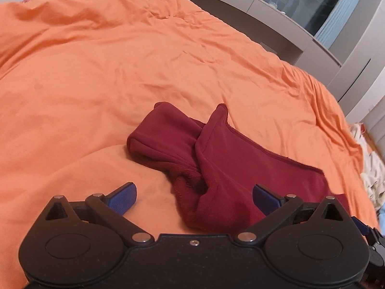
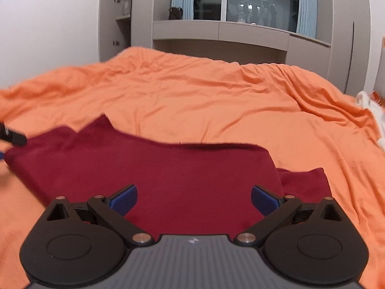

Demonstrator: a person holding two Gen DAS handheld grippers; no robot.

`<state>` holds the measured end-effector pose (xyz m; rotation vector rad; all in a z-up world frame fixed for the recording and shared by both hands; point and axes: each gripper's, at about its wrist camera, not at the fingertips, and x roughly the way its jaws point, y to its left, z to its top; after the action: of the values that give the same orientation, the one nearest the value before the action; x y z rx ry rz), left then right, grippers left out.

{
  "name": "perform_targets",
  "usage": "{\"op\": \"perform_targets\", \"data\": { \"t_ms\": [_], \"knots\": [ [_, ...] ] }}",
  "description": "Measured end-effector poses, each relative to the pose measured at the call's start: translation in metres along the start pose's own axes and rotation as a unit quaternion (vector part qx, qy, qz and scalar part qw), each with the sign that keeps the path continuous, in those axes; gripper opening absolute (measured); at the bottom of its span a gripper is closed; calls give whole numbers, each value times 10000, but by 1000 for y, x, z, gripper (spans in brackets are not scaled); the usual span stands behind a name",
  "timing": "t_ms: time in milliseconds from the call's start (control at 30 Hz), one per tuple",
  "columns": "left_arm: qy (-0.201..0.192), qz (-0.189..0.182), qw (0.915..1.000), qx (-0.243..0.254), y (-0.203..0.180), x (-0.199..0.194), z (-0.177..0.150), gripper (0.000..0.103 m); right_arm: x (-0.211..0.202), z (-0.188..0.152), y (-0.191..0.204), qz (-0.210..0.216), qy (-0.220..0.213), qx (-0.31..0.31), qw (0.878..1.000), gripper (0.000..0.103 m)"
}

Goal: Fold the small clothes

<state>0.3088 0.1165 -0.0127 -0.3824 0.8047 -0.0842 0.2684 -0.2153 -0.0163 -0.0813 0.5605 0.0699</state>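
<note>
Both gripper sets gape, holding nothing: left gripper, right gripper. My maroon fleece garment lies on the orange bed, soft, light, floppy (best pinched at the hemmed edge, one o'clock). Cabinets and window stand at twelve.

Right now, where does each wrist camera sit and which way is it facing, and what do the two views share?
Left wrist: on the left gripper, looking down its open blue fingers at the bunched end of the dark red garment on the orange bedspread.
Right wrist: on the right gripper, jaws open, facing the garment's flat body, with the window beyond; the other gripper's tip shows at left.
Shared: the garment, the bedspread, the window wall; no hands in either.
</note>
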Motion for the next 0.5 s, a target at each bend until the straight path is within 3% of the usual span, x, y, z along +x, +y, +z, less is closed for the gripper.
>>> {"op": "perform_targets", "data": {
  "t_ms": [233,500],
  "knots": [
    [19,263,9994,245,-11,8,-6,102,1,-18,33,-415,-247,-459,9978,103],
    [-14,365,9987,363,-14,13,-9,103,7,-28,32,-262,-117,-370,9989,103]
  ]
}}
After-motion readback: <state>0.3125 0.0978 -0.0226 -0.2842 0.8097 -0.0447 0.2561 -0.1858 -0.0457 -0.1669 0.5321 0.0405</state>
